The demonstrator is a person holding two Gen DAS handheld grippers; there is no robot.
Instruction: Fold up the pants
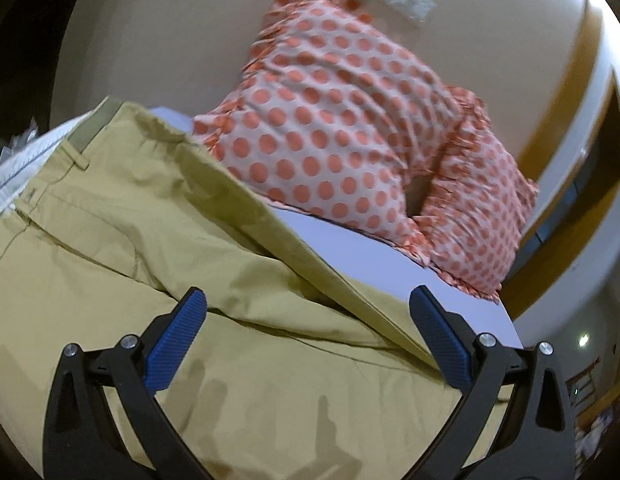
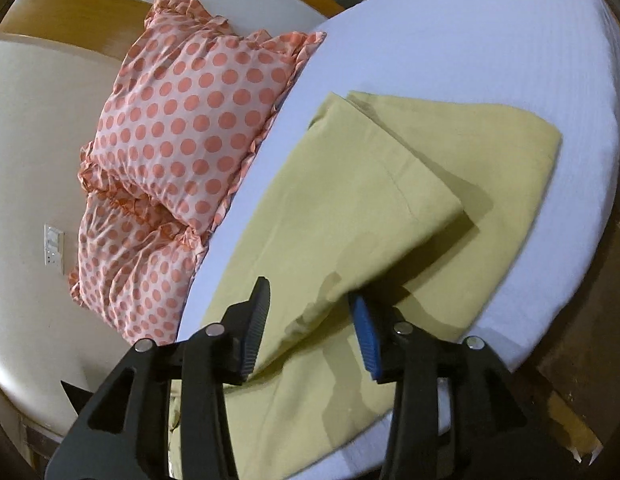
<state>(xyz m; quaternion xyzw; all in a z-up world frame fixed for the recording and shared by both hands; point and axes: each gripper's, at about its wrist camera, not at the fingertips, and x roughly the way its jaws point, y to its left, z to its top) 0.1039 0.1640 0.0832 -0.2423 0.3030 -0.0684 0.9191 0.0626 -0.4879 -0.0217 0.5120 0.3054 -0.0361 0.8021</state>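
Note:
Khaki pants (image 1: 158, 248) lie on a white bed (image 1: 349, 244). In the left wrist view the waistband with belt loops is at the upper left, and my left gripper (image 1: 308, 312) hangs open and empty just above the seat area. In the right wrist view the pants (image 2: 369, 200) show the legs, one leg folded over the other. My right gripper (image 2: 310, 320) is part open with a raised fold of pant leg between its blue pads (image 2: 365, 336); the fabric touches the pads but does not look clamped.
Two pink pillows with orange dots (image 2: 182, 132) lean against the cream wall at the bed's head, also in the left wrist view (image 1: 349, 120). A wall switch plate (image 2: 54, 248) sits on that wall. The bed edge (image 2: 549, 320) drops to a brown floor on the right.

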